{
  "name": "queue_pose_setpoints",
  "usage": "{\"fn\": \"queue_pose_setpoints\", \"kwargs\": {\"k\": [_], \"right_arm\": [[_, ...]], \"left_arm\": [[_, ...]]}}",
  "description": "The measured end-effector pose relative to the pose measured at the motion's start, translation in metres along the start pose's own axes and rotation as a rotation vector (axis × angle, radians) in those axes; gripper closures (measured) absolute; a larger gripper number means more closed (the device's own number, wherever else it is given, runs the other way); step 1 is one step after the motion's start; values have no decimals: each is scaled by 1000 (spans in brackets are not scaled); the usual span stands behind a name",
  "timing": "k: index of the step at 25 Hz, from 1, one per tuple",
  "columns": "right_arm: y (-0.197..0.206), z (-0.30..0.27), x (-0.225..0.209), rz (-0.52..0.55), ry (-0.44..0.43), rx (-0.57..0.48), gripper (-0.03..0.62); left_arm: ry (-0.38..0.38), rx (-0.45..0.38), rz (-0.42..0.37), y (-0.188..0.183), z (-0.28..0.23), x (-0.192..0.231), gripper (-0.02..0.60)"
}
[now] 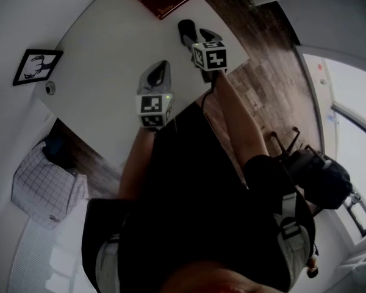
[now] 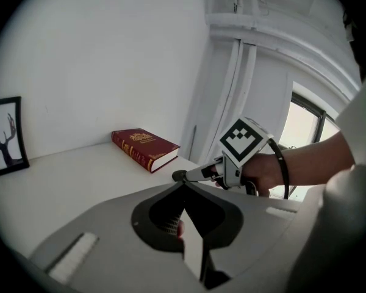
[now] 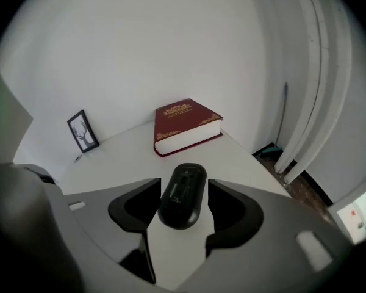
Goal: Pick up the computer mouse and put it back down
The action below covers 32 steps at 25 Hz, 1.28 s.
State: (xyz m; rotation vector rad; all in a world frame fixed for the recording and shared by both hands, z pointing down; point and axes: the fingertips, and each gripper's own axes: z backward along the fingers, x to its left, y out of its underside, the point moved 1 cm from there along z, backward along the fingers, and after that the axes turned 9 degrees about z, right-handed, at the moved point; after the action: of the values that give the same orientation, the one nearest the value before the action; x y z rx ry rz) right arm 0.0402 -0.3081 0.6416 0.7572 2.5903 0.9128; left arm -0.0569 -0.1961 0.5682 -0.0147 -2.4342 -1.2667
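I judge this the pick-up step. My right claw (image 3: 184,185) stands released, its jaws either side of the computer mouse (image 3: 183,201), which lies on the surface (image 3: 122,157). Next I need to clench squarely on its flanks, then lift. My left claw (image 2: 184,188) is clenched on nothing. I count one mouse, one red book (image 3: 186,126) and one framed picture (image 3: 83,131).
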Motion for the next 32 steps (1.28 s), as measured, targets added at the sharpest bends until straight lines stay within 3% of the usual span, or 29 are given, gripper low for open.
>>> {"fn": "queue_pose_setpoints", "kwargs": {"k": [11,13,15,23,27,32], "right_arm": [[10,-39,-9,-245,-47,101,310],[9,-40,-6,-235,-39,97,309],[6,-40,2,-187,-43,96,360],[-9,-41,29,13,-66,97,437],[-8,-35,35,19,-86,63,441],[-24,-15,48,18,-117,-50,442]], "left_arm": [[-21,-11,25,-5,-2,11,581],[-27,-13,32,-5,-2,15,581],[-30,-15,38,-5,-2,17,581],[-39,-23,40,-8,3,24,581],[-38,-25,33,-7,6,25,581],[-27,-36,28,-8,9,20,581]]}}
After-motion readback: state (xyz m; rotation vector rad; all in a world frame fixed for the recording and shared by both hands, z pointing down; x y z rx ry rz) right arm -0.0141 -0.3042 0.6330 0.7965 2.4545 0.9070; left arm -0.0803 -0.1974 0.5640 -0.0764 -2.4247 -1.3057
